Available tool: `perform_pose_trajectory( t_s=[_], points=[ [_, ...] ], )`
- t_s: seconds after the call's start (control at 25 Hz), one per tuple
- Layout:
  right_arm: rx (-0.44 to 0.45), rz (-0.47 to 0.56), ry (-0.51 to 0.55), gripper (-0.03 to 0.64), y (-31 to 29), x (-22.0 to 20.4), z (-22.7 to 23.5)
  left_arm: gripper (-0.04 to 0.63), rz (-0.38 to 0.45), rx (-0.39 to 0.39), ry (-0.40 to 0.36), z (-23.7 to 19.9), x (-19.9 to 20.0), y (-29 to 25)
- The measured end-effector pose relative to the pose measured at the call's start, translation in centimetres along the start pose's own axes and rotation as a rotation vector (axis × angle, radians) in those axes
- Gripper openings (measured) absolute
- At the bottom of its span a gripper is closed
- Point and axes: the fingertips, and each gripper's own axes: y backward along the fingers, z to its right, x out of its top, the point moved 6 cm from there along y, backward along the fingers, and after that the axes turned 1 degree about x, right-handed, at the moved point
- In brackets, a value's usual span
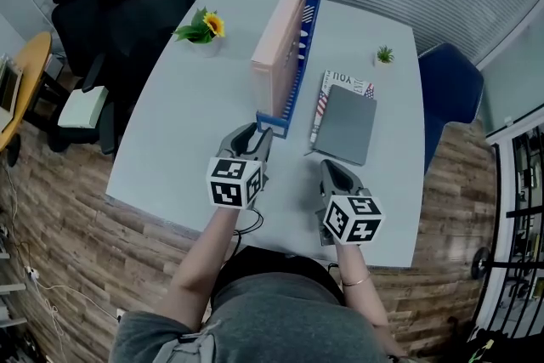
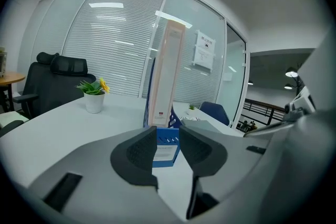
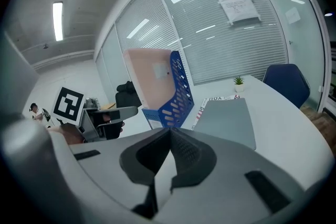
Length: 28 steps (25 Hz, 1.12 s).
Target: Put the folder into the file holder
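White table and slatted blinds frame this office scene. On the left gripper [image 2: 165, 129] the fingers [image 2: 137, 153] stand apart and press nothing; the front end of the blue file holder [image 2: 164, 150] shows just beyond them. The right gripper [image 3: 169, 132] has its fingers closed together, empty. Ahead of it the grey folder [image 3: 226, 120] lies flat on a magazine [image 1: 338, 81], just right of the holder, where a pink box file [image 1: 274, 38] already stands. Judging by this, the left should brace the holder's front end while the right opens, pinches the folder's near edge, tips it upright and slides it into a free slot beside the pink file
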Motion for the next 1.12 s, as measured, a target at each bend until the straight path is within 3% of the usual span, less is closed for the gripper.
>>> perform_pose_trajectory(
  t_s=[0.48, 0.88, 1.12],
  points=[
    [-0.006, 0.009, 0.034, 0.006, -0.1, 0.3, -0.8, 0.045, 0.002, -0.003, 0.039, -0.5, -1.5, 2.4],
    [-0.02, 0.048, 0.03, 0.003, 0.2, 0.5, -0.3, 0.037, -0.011, -0.022, 0.032, -0.1, -2.3, 2.7],
    [-0.029, 0.019, 0.046, 0.003, 0.1, 0.1, -0.4, 0.037, -0.027, -0.019, 0.073, -0.2, -2.8, 3.4]
  ],
)
